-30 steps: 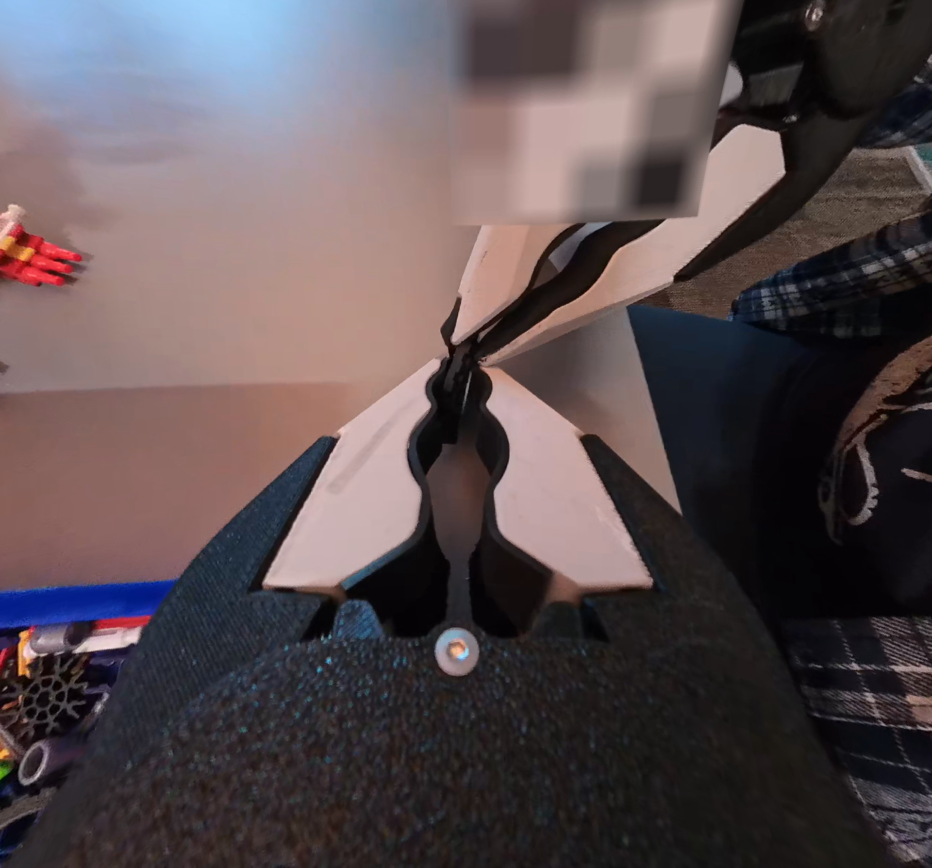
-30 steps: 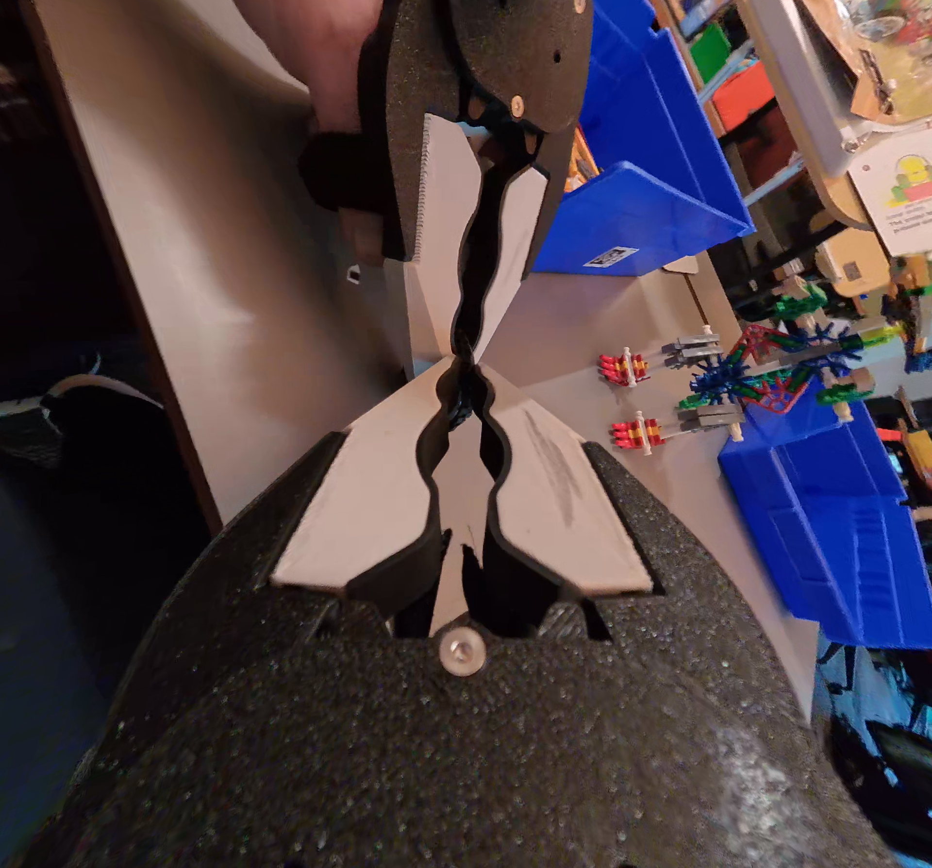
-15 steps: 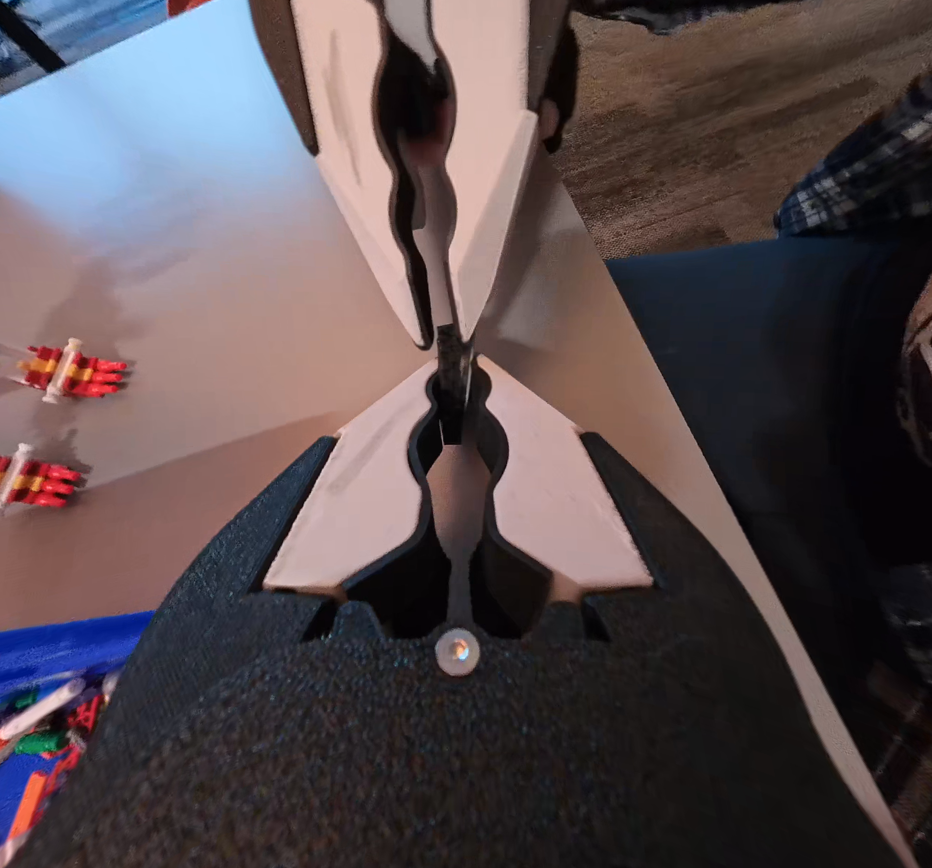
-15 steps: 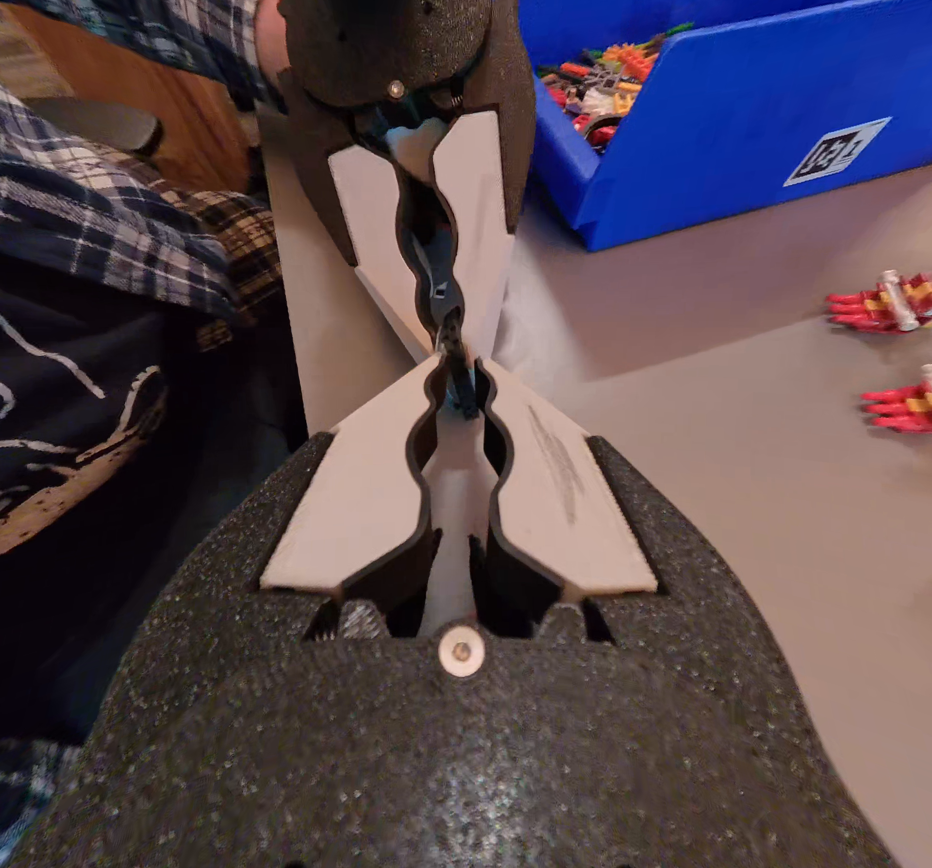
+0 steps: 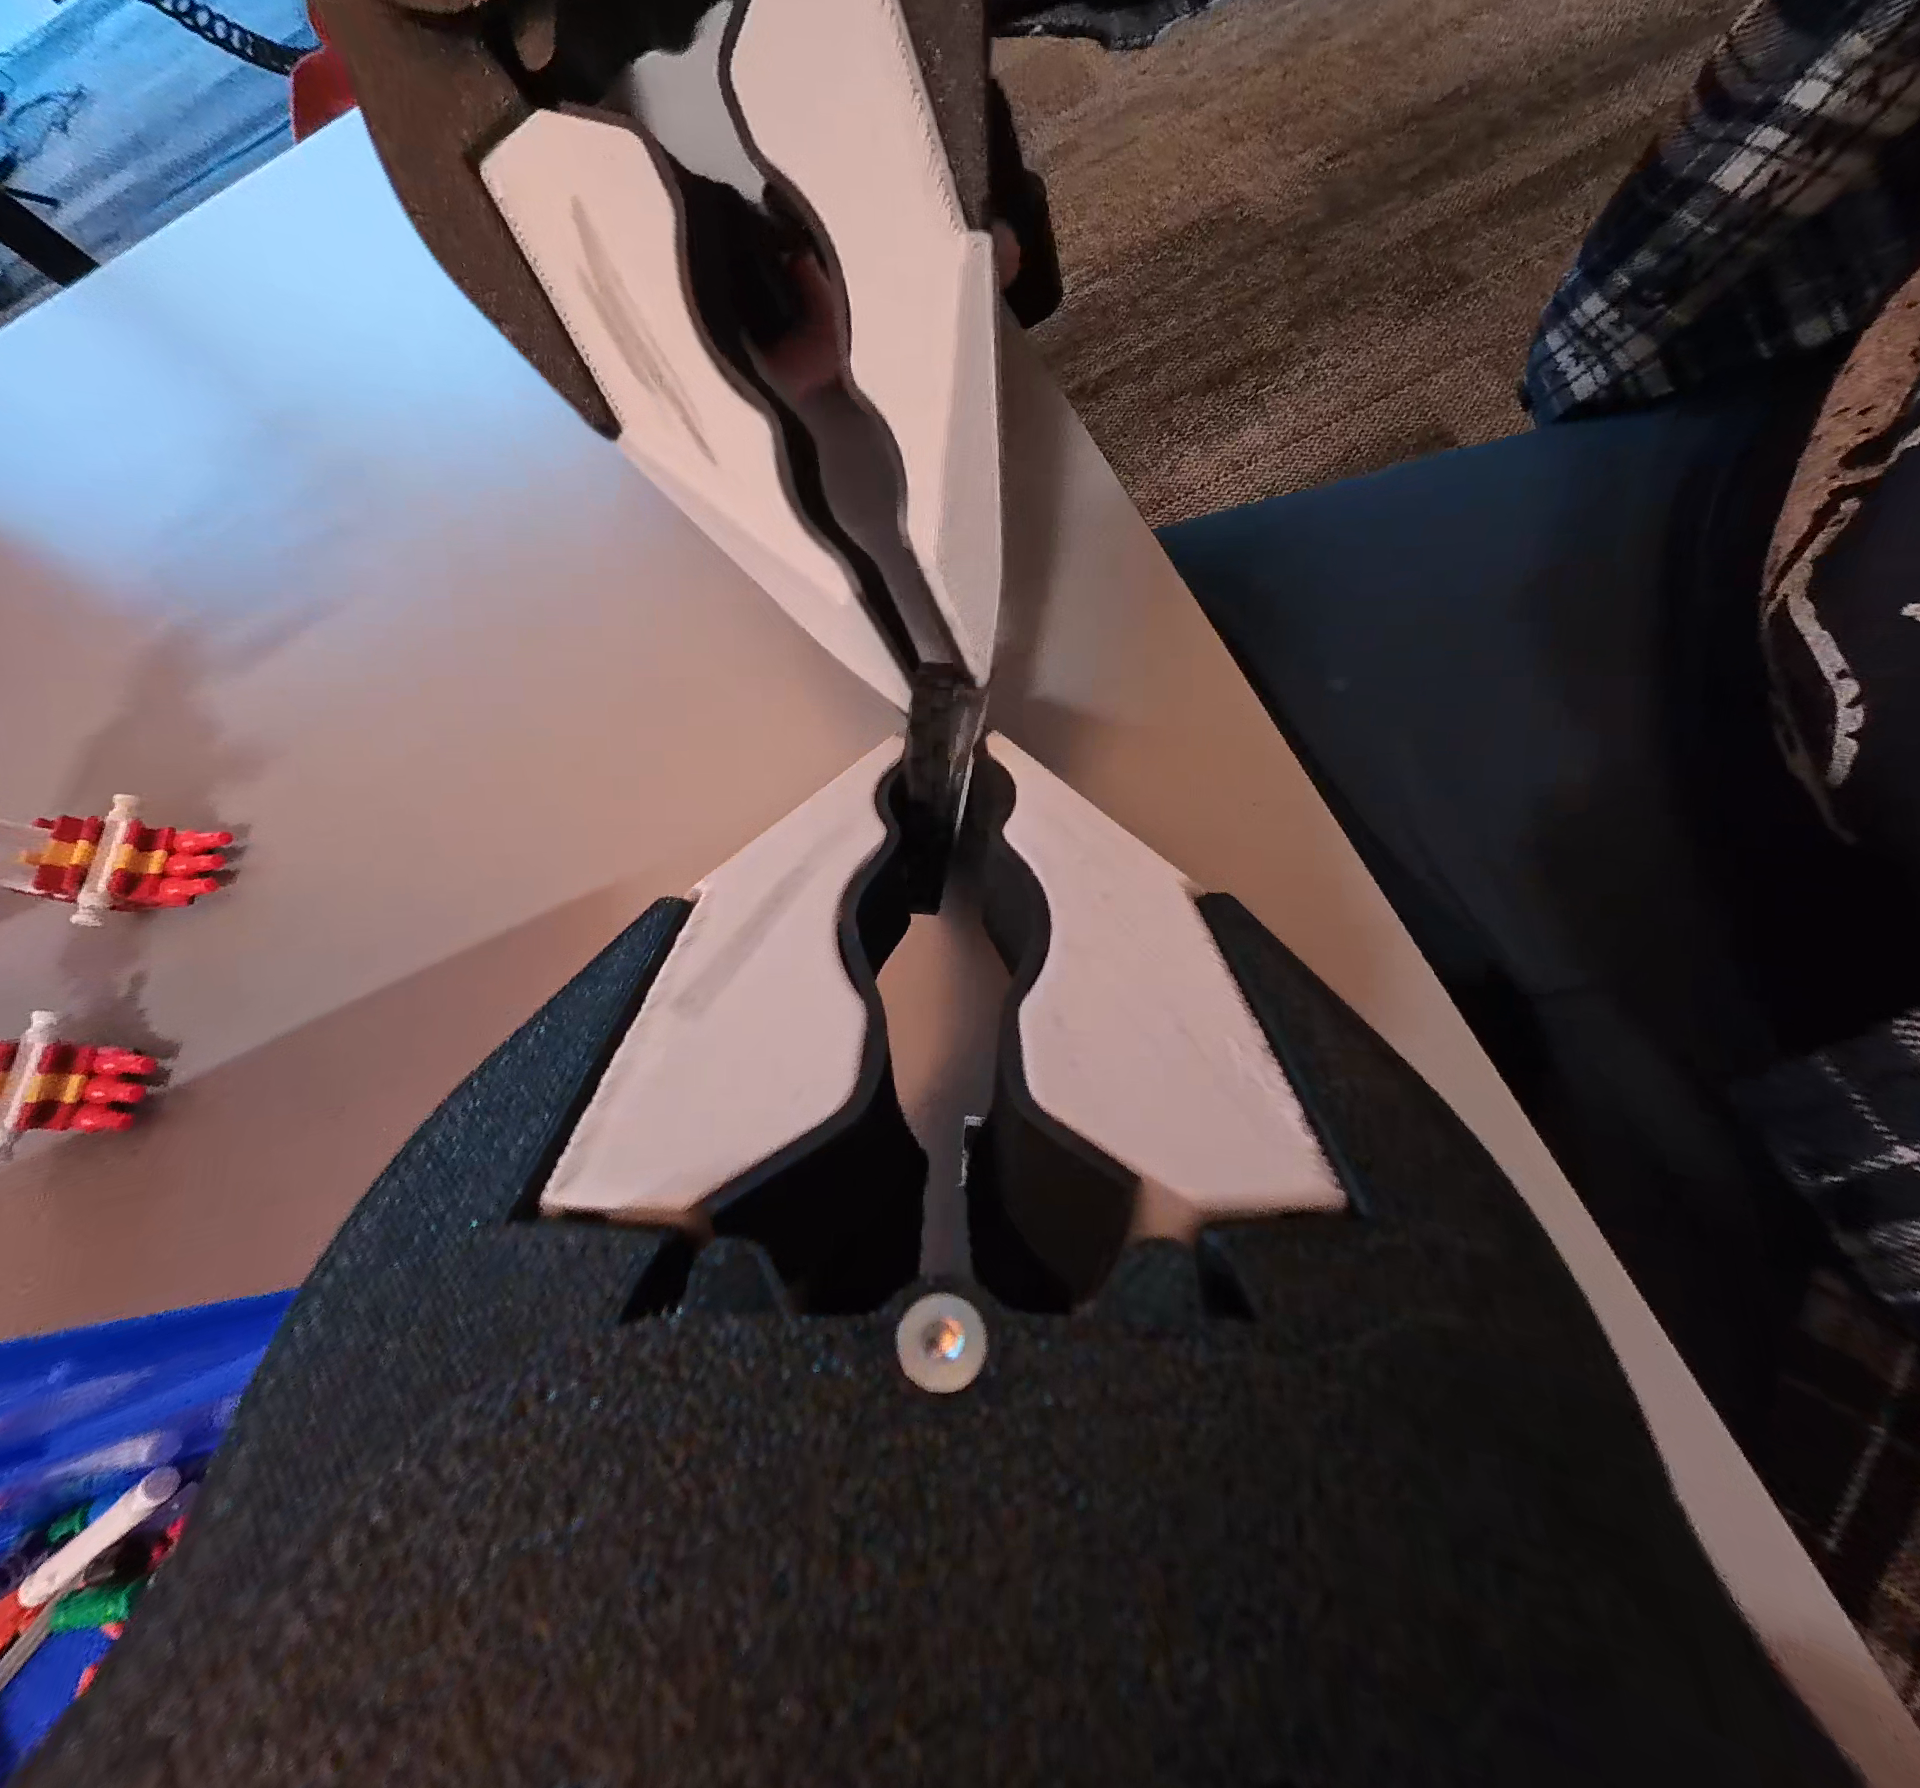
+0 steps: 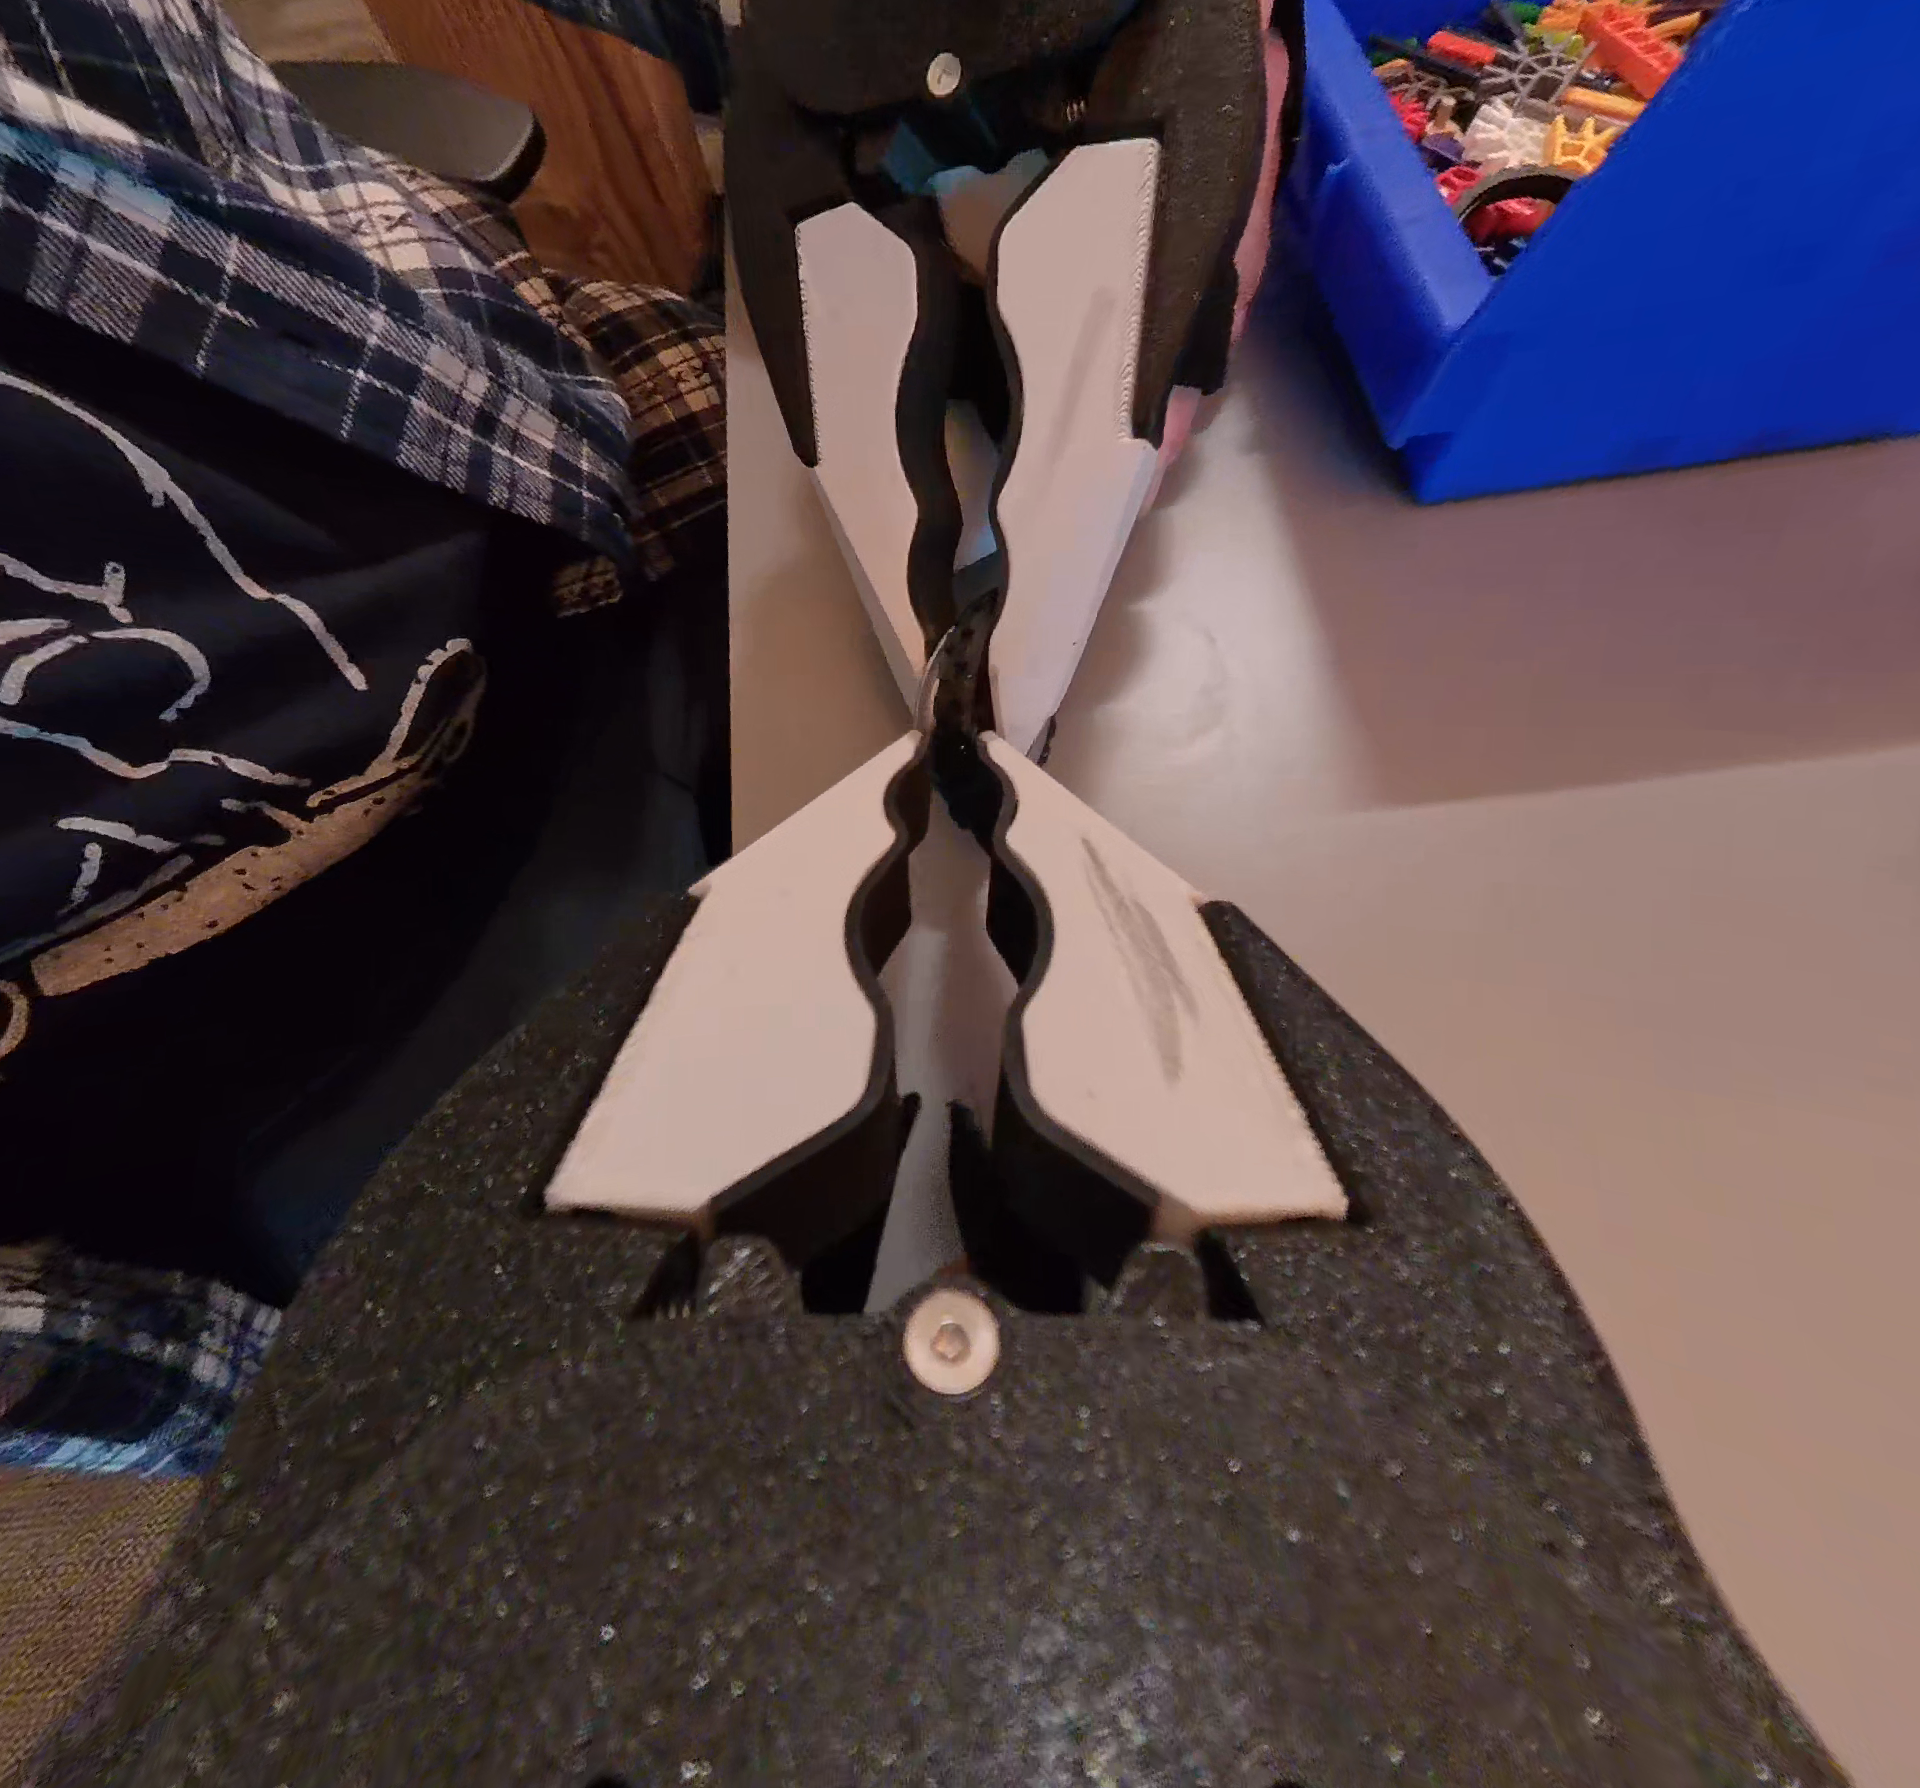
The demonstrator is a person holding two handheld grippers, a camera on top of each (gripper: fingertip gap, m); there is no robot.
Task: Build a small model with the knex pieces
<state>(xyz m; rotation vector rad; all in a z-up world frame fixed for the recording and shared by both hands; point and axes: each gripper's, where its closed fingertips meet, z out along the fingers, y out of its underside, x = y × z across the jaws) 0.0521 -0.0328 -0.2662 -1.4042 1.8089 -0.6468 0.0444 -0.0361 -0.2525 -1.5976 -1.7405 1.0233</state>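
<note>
My left gripper (image 5: 940, 788) and my right gripper (image 6: 954, 767) meet tip to tip just above the beige table (image 5: 416, 595), near its edge. Both are shut on one small black toy piece (image 5: 937, 730), each from an opposite end. In the left wrist view the right gripper (image 5: 945, 663) comes down from above. In the right wrist view the left gripper (image 6: 961, 642) comes down from above, and the black piece (image 6: 961, 689) shows a thin pale ring on it. Most of the piece is hidden between the fingers.
Two red and yellow toy assemblies (image 5: 125, 860) (image 5: 62, 1084) lie on the table to the left. A blue bin (image 6: 1662, 284) of mixed colourful parts stands at the back right; its corner (image 5: 104, 1375) also shows. A person in a plaid shirt (image 6: 312, 232) sits at the table edge. The grippers are tip to tip, or close to it.
Both grippers have swung round together over the table edge, staying tip to tip on the black piece. The right gripper now stands more upright in the left view.
</note>
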